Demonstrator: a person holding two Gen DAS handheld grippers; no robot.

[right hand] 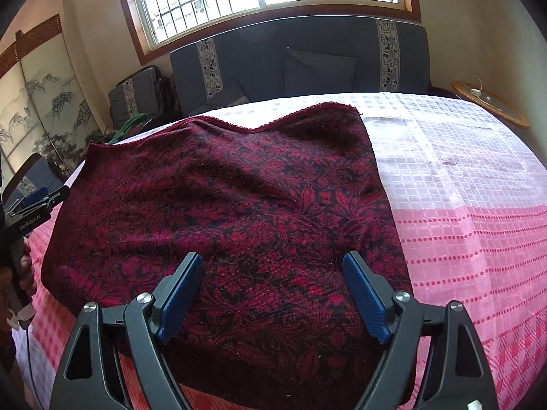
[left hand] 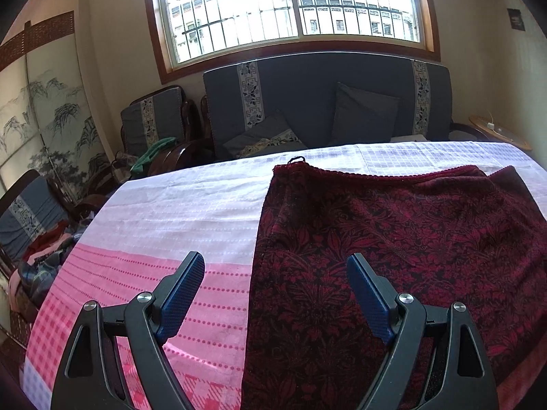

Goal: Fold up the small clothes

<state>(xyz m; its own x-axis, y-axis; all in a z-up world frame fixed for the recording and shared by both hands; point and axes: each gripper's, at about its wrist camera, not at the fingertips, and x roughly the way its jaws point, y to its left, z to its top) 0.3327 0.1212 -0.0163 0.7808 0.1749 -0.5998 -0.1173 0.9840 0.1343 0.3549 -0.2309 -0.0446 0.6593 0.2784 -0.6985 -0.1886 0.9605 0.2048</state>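
Note:
A dark red and black floral garment (left hand: 393, 239) lies spread on the pink and white cloth-covered table (left hand: 164, 212). My left gripper (left hand: 275, 263) hovers open over the garment's left edge, one finger above the bare cloth, the other above the fabric. In the right wrist view the same garment (right hand: 222, 205) fills the middle, with a scalloped hem at the far side. My right gripper (right hand: 271, 261) stands open above the garment's near part, nothing between its pads. The left gripper's body (right hand: 30, 212) shows at the left edge of the right wrist view, held by a hand.
A dark grey sofa (left hand: 324, 102) with cushions stands behind the table under a barred window. An armchair (left hand: 154, 119) with a green cloth and a pile of clothes (left hand: 44, 256) sit at the left. A round wooden side table (right hand: 489, 106) is at the far right.

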